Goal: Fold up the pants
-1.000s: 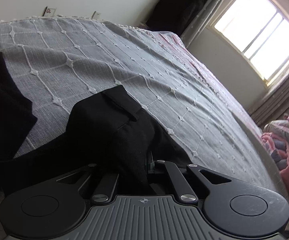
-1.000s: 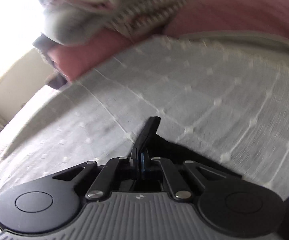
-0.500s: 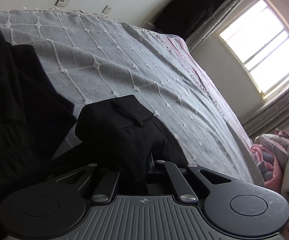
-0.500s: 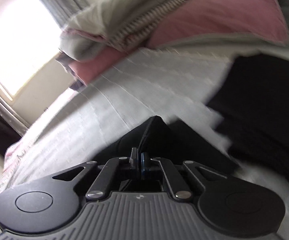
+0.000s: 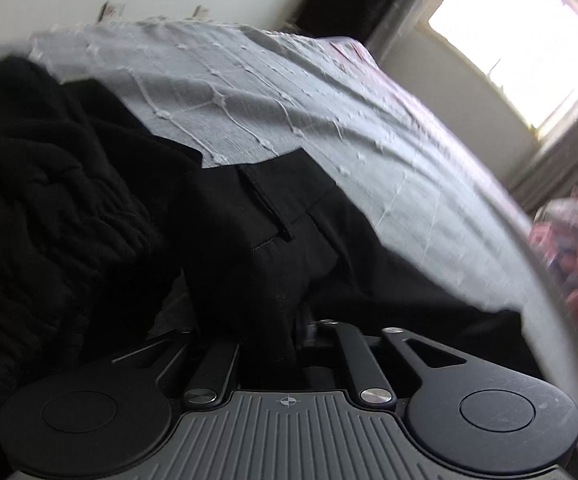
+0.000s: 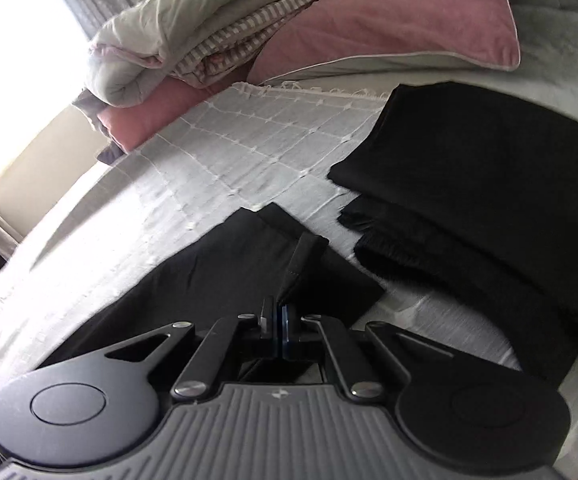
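- Carrying the waistband end of the black pants (image 5: 289, 248) across the grey bedspread (image 5: 273, 112) looks like the step in hand; a fold is being laid, and the cloth lies draped on the bed right in front of both grippers
- the left gripper (image 5: 289, 328) has the belt-loop corner between its fingers; its jaws are opening, with cloth between them, though the fabric buries the tips and I cannot tell whether the pads still press
- the right gripper (image 6: 279, 312) is clamped tight on a thin fold of the pants (image 6: 249, 264); a loop of the fabric stands up just beyond its closed pads
- next, by my judgement, the held edge needs setting flat and square on the layer beneath, then a clean let-go by both hands without dragging the cloth
- a second heap of black garments (image 6: 489, 200) lies just beside, near the pink pillow (image 6: 389, 28); whether it touches the pants is unclear
- the left view is blurred; the pants' legs run out of frame; black on black hides the layers and the fold line
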The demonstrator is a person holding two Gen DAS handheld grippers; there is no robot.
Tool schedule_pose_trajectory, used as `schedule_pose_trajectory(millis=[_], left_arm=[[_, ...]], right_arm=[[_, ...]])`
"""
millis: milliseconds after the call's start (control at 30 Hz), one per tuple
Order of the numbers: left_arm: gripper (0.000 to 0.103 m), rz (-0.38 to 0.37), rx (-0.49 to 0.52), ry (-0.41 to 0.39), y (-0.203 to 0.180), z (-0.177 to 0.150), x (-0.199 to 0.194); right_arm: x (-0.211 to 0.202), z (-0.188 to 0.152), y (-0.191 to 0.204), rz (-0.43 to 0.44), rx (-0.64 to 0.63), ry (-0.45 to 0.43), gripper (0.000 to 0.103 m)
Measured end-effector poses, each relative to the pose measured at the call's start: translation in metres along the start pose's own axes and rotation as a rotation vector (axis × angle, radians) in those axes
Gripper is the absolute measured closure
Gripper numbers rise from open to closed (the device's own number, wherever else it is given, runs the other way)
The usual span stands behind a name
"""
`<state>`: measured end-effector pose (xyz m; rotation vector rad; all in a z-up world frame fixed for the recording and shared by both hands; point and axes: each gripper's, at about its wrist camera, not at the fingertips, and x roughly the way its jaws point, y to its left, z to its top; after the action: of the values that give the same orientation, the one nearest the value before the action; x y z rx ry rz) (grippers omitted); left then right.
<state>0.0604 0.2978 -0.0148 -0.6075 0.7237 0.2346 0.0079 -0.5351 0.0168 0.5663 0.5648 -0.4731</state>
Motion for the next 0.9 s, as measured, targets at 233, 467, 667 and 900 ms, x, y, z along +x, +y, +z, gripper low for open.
schedule_pose_trajectory(millis=[233, 467, 667, 900], left_arm=[[0.075, 0.028, 0.04, -0.001, -0.003, -0.001, 0.001], [0.066, 0.0, -0.004, 0.019, 0.008, -0.001, -0.001], [0.044, -0.043, -0.011, -0.013, 0.012, -0.001, -0.022], [0.082, 0.016, -0.001, -0.043, 0.014, -0.005, -0.023]], right_arm=[[0.026, -0.011, -0.018, -0.055, 0.015, 0.029, 0.075], [0.016, -0.022, -0.01, -0.157, -0.097, -0.054, 0.075], [0.024, -0.009, -0.007, -0.169, -0.08, -0.063, 0.075], [0.035, 0.012, 0.01, -0.176, -0.113, -0.087, 0.075]])
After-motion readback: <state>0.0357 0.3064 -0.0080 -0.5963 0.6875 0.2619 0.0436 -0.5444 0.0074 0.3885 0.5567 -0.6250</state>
